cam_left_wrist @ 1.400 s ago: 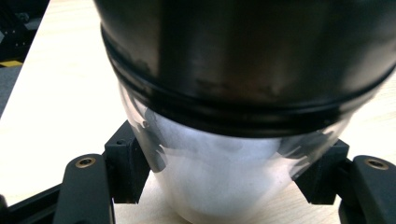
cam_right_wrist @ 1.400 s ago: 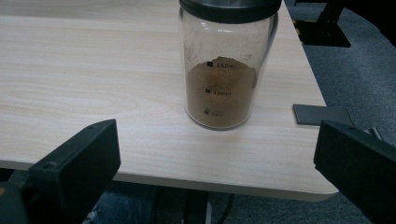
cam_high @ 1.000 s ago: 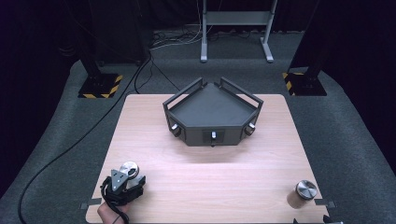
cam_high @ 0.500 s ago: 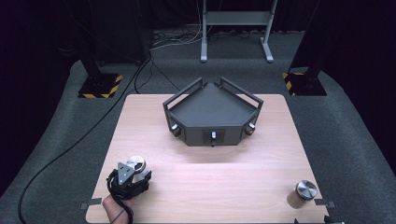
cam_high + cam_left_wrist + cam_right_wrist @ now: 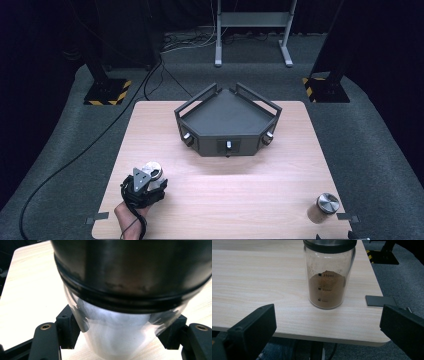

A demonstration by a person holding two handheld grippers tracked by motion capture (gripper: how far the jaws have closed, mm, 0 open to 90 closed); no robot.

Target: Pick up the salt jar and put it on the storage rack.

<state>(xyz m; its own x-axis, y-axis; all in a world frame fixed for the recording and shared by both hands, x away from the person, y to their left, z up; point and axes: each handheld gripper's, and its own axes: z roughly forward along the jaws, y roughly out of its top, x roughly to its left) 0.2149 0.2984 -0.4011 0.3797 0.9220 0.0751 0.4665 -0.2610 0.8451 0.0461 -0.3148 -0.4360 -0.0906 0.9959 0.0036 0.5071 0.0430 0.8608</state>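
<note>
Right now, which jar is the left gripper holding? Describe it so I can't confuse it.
Start at the wooden table and go to its near left corner. The left gripper is clamped there on a clear jar with a metal lid. Its contents are white; the far jar holds brown powder.

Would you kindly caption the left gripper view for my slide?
Left gripper clamps a glass jar of white powder below its dark lid.

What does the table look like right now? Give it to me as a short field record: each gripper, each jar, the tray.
left gripper: shut on white-powder jar
white-powder jar: glass, dark lid, near-left of table
right gripper: open, holding nothing
brown-powder jar: upright on table, near-right corner, lid on, ahead of the open jaws
tray: dark, three knobs on front, centre-far, nothing in it
</note>
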